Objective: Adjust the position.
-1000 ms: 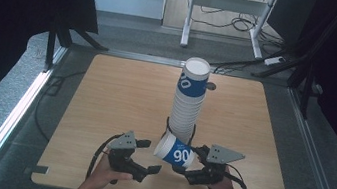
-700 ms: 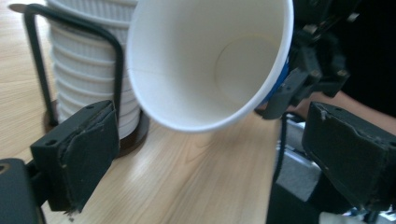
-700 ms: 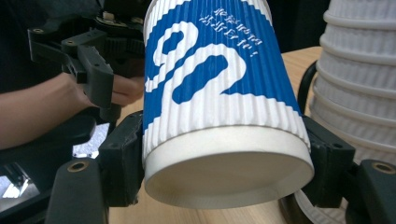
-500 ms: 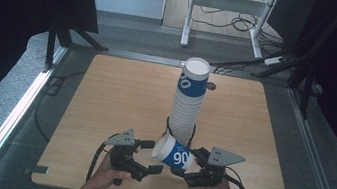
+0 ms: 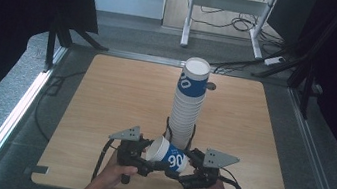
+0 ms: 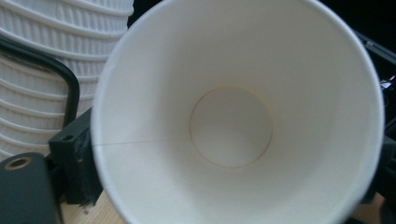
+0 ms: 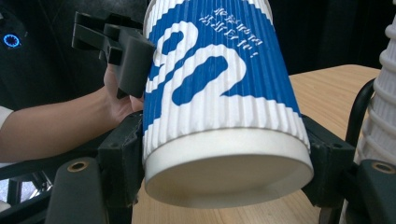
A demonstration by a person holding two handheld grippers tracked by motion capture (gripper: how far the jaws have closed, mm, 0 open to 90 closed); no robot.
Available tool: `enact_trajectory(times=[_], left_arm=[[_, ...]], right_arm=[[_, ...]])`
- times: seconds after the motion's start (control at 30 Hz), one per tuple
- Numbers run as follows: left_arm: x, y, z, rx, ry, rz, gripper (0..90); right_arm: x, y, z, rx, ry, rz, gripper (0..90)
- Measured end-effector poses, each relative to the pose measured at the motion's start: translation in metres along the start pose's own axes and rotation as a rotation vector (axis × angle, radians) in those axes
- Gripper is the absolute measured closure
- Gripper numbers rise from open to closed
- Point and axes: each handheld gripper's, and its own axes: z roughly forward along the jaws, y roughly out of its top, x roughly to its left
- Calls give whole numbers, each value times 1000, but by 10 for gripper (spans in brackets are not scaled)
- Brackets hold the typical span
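Blue-and-white cup (image 5: 168,155) lying sideways at the table's (image 5: 105,95) near edge, right gripper (image 5: 184,173) clamped on its base end, left gripper (image 5: 145,164) at its open rim, jaws just closing, grip unclear, tall cup stack (image 5: 188,105) just behind.

We see the tall stack of cups (image 5: 188,105) standing upright in a black wire holder (image 5: 168,125) near the middle of the surface (image 5: 105,95), just beyond the two hand-held grippers at the near edge. It blocks any straight reach to the far side between them. The single cup (image 5: 167,155) lies tilted between the left hand-held gripper (image 5: 143,164) and the right hand-held gripper (image 5: 180,173), closing the gap there, with its rim close to the stack's foot. Left of the stack the surface lies bare to its edge; right of it, and at the far corners, it is bare as well.
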Motion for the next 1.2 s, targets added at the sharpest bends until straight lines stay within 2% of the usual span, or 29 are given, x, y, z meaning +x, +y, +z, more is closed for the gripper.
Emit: enact_trajectory(times=[0.33, 0.7, 0.97, 1.2], left_arm=[[1, 0, -3, -8, 4, 20, 148], [2, -1, -4, -6, 7, 25, 154], [2, 1, -10, -7, 47, 42, 157], [1, 5, -13, 4, 78, 69, 157]], right_arm=[[1, -2, 5, 56, -16, -10, 268], [2, -1, 6, 66, -22, -16, 263], [1, 1, 3, 77, -63, -16, 226], [1, 1, 2, 94, -80, -27, 216]])
